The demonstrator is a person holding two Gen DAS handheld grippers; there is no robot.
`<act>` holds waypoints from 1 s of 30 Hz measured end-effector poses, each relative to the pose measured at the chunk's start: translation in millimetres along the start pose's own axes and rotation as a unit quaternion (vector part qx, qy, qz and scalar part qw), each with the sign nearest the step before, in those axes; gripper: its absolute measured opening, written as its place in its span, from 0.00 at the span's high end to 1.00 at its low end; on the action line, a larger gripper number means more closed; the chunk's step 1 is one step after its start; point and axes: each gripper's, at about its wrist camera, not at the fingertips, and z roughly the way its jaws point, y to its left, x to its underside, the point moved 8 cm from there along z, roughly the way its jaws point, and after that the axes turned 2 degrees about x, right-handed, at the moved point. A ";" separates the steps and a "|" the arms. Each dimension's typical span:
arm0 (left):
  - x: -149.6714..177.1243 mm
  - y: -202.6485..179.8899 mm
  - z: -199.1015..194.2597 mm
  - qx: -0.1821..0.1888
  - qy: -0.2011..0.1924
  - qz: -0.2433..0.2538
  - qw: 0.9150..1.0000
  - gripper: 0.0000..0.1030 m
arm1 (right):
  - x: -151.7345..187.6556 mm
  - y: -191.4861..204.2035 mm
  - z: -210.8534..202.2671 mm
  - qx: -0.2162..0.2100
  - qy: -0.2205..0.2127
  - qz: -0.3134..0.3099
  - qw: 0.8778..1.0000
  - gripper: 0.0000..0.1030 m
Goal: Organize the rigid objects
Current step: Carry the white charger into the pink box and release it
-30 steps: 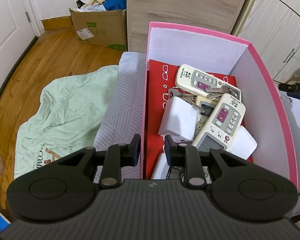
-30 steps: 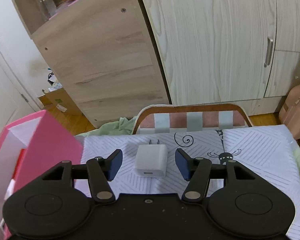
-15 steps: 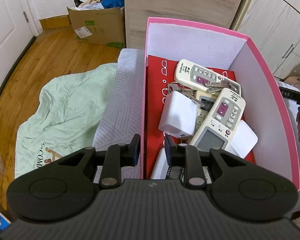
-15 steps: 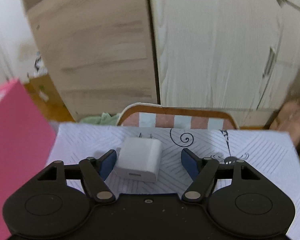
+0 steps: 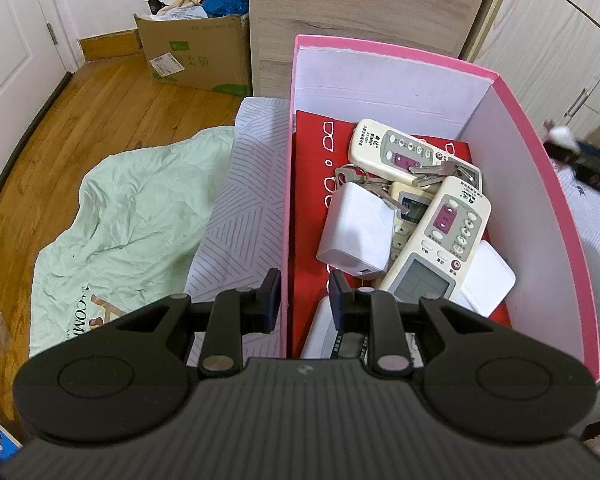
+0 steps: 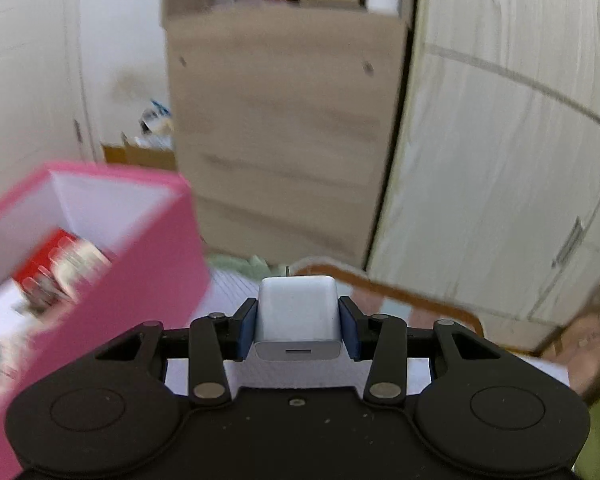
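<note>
Since the earlier frame the right gripper (image 6: 298,330) has closed on the white charger (image 6: 298,316) and lifted it off the striped bedsheet (image 6: 230,284); we now see both blue pads pressed against its sides, plug prongs pointing away. We note the charger held beside the pink box (image 6: 140,280), outside its wall. The left gripper (image 5: 300,300) straddles the box's near wall (image 5: 286,240), jaws narrowly spread on either side of it; we cannot tell whether they press it. Inside lie remote controls (image 5: 440,240), keys (image 5: 432,170) and another white adapter (image 5: 356,232)
</note>
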 end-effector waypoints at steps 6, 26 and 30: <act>0.1 0.4 -0.3 0.000 0.000 0.001 1.000 0.78 | -36.4 57.6 -46.4 -0.116 -0.039 -0.001 0.993 0.54; 0.5 -0.5 0.1 0.006 -0.002 0.002 1.000 0.77 | 17.8 168.6 -22.5 -0.195 0.100 -0.115 0.969 0.54; 1.5 -0.5 -1.0 0.006 -0.001 0.001 1.000 0.77 | 21.1 165.8 -12.6 -0.173 0.113 -0.121 0.971 0.53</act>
